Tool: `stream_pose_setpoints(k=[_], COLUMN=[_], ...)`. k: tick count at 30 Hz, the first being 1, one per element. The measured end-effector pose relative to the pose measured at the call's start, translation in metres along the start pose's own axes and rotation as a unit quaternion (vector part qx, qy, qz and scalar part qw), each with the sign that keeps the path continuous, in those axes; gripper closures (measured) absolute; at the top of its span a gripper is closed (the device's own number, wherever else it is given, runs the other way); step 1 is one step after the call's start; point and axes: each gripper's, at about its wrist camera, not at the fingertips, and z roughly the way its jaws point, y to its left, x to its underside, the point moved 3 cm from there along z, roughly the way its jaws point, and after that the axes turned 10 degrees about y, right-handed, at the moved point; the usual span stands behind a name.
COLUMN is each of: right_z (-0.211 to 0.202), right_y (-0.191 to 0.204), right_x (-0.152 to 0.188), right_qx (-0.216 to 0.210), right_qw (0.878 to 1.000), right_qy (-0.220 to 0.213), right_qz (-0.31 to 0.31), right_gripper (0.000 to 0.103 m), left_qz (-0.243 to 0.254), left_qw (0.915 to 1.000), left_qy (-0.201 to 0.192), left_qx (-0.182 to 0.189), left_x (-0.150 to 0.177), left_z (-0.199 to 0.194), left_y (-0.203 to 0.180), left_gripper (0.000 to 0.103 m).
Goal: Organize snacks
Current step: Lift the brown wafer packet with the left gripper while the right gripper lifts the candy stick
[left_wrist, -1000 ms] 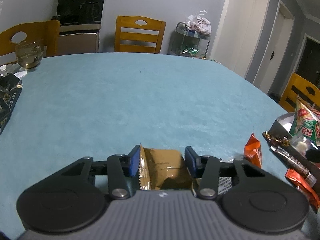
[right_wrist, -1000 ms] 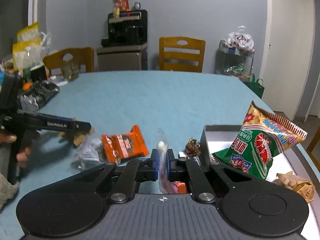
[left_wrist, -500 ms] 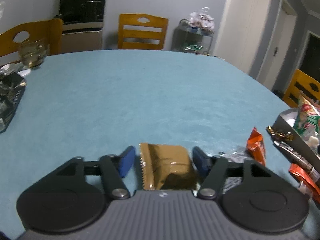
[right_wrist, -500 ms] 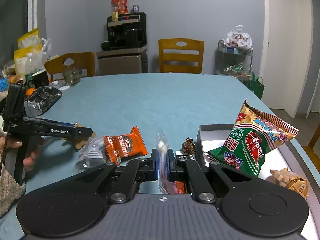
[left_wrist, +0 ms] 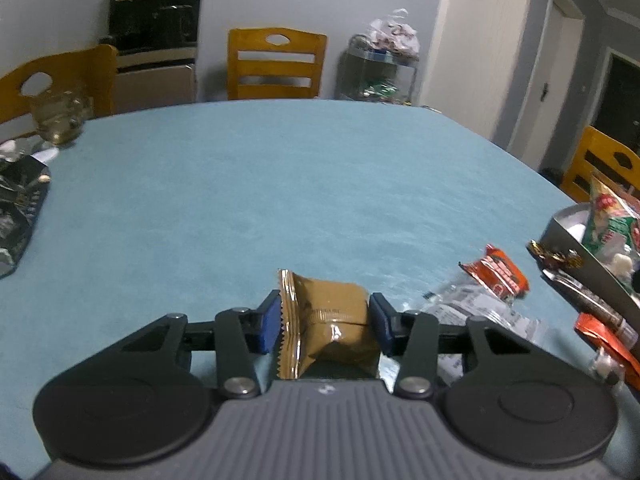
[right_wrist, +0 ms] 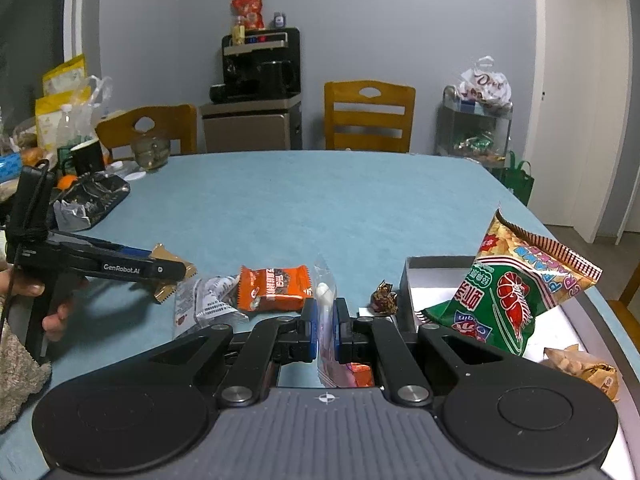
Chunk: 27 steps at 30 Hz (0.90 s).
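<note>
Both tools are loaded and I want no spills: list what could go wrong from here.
The left tool has just been closing on the brown packet between its jaws. One pad meets only the crimped edge, so the packet may slip when lifted.
The right tool pinches the clear wrapper by thin film, so it could slide out.
The green bag leans over the box rim and may topple if bumped.

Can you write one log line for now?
left gripper: just closed onto brown packet | right gripper: shut on clear packet
</note>
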Motion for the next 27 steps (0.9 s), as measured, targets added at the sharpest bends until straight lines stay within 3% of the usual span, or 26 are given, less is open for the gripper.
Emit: stream_pose_setpoints(k=[6,8,10,13,16,27], right_z=[-0.011,-0.014,-0.017,-0.019,-0.019,-0.029], right_y=[-0.01,-0.015,-0.02,-0.029,-0.035,-0.053], right_x=[0.0,0.0,0.0,0.001,0.004,0.009], right_qx=[-0.003,-0.004,-0.004,-0.004,-0.008,-0.012], right_qw=[1.0,1.0,1.0,0.999,0.999,0.998], right_qy=[-0.016,-0.019,-0.023,-0.027,-0.027,-0.038], right_qz=[0.011,0.014,0.017,0.025,0.032,0.042], right_gripper=[0.093,0.093,0.093,0.093,0.093,0.093], left_qz=[-0.026,-0.03,-0.026,-0.006,-0.011,0.007], left_qw=[0.9988,0.9983,0.9979,0.9976,0.9985,0.9983], left_qy=[-0.036,-0.046,-0.057,-0.057,-0.043,-0.053], left_qx=[-0.019,-0.016,-0.02,-0.037,-0.032,-0.023], left_x=[-0.006,-0.008,-0.01,-0.011,-0.011,-0.015], left_z=[-0.023,-0.034,-0.044,-0.049,-0.045,-0.061], left_y=[0.006,0.005,0.001,-0.01,-0.016,-0.04], left_gripper=[0.062,0.068,0.068,0.07,0.072,0.073])
